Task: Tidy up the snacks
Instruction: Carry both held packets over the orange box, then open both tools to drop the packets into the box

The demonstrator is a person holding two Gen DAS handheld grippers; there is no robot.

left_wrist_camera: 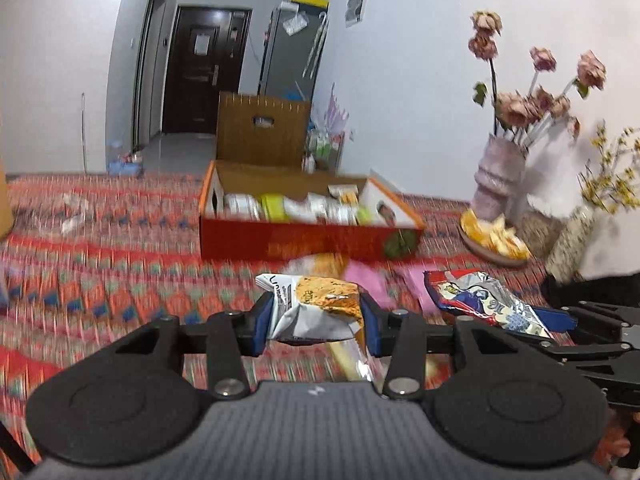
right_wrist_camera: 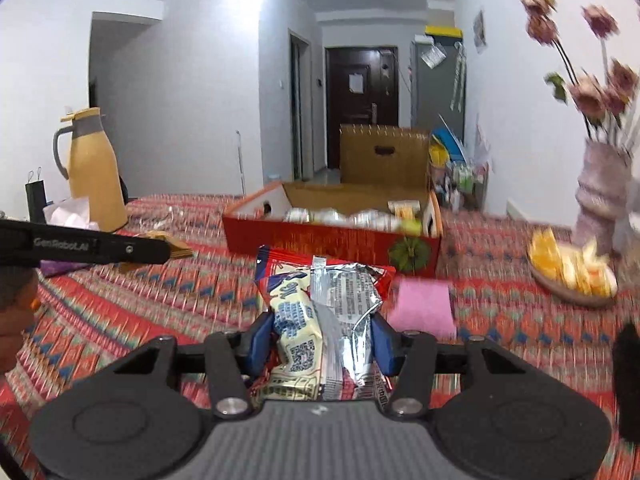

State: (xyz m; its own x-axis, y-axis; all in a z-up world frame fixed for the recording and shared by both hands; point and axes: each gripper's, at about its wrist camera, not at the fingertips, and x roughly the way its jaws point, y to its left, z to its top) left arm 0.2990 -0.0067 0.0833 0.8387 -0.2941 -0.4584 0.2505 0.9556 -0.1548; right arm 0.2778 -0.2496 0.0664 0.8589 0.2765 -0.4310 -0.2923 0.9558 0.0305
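Snack packets, one held in each gripper, above a table covered by a red patterned cloth (left_wrist_camera: 120, 248). The left gripper (left_wrist_camera: 314, 320) has its blue pads pressed against both sides of a white-and-orange snack packet (left_wrist_camera: 320, 304), jaws partly closed on it and the packet crumpled between them. The right gripper (right_wrist_camera: 320, 336) likewise clamps a red-and-silver snack packet (right_wrist_camera: 324, 300), which stands upright between its pads; the same packet appears at the right of the left wrist view (left_wrist_camera: 480, 300). Beyond both packets stands an open red cardboard box (right_wrist_camera: 332, 240) already containing several wrapped snacks. A pink packet (right_wrist_camera: 424, 308) lies on the cloth just before the box. Right of the box: a dish of orange and yellow pieces (right_wrist_camera: 572, 272) and a vase of dried flowers (left_wrist_camera: 500, 176). A yellow jug (right_wrist_camera: 94, 172) stands far left.
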